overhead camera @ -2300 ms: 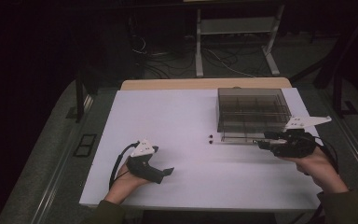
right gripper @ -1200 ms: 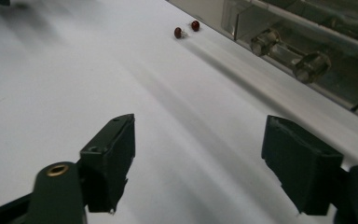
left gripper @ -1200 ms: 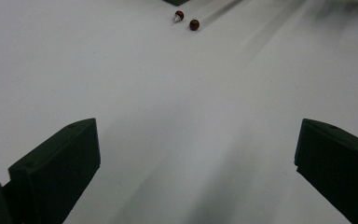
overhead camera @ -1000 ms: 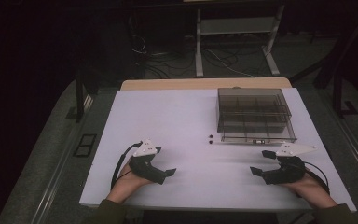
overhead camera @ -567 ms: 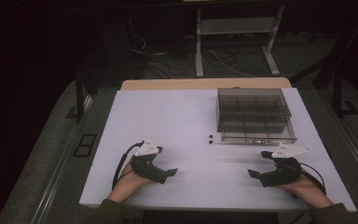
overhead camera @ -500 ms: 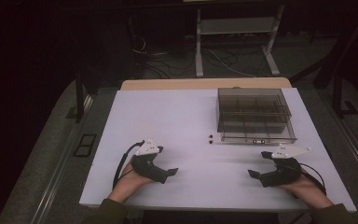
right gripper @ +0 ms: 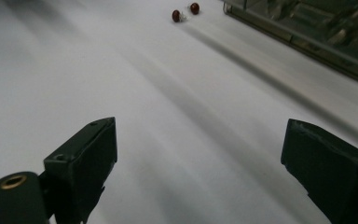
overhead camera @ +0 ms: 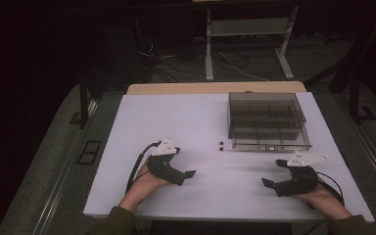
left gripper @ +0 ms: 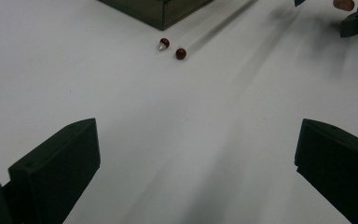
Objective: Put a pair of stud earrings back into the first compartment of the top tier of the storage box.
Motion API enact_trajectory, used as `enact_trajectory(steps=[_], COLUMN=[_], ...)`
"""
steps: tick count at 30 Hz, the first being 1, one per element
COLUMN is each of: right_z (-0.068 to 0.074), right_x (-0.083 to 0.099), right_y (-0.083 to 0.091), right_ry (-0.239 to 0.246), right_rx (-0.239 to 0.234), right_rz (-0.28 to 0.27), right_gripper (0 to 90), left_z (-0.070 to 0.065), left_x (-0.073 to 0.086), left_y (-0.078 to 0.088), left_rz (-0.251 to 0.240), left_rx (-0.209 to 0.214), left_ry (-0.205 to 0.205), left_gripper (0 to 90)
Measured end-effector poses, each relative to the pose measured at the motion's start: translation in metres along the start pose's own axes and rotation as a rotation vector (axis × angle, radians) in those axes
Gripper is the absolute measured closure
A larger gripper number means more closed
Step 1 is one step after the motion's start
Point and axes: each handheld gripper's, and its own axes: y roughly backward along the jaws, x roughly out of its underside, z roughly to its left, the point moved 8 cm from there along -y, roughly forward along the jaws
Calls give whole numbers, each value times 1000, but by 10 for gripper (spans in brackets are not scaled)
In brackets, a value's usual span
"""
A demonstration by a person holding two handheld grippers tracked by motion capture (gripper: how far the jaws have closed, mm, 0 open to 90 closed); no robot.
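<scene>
The left tool lies low over the bench, held in the person's left hand, its two black jaws spread wide with nothing between them; in the left gripper view they stand as blunt, matte blocks over bare surface. The right tool, in the right hand, has just been opening its jaws, and they too are wide apart and hold nothing. Each tool is a dark, angular body with a pale three-cornered plate on top and a black cable trailing behind.

Ahead of both tools, between them and well apart from either, lie two small beads. They are round, glossy and dark red; one carries a small clear, pointed tip. The two rest close together on the bench, just off the near left corner of the box.

The box is a flat, rectangular case of smoky, see-through plastic with square edges, divided inside into a grid of compartments; what they hold cannot be made out. It sits toward the far right of the bench.

The bench top is a smooth, matte white sheet, with a strip of pale wood along its far edge.
</scene>
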Motion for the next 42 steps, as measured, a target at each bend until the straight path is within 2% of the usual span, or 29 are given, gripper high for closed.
enact_trajectory(steps=[12, 18, 28, 42], right_z=[-1, -1, 0, 0], right_x=[-1, 1, 1, 1], right_y=[-2, -2, -2, -3], right_ry=[-7, 0, 5, 6], right_rx=[1, -5, -5, -6], right_rz=[2, 4, 4, 9], right_gripper=[99, 99, 99, 99], left_z=[2, 2, 8, 13], left_x=[-16, -26, -44, -61], left_y=[-15, -23, -35, -59], left_rz=[-11, -14, -40, -30], left_rx=[16, 15, 13, 26], left_ry=[-14, -34, -28, -40], left_gripper=[0, 0, 0, 0])
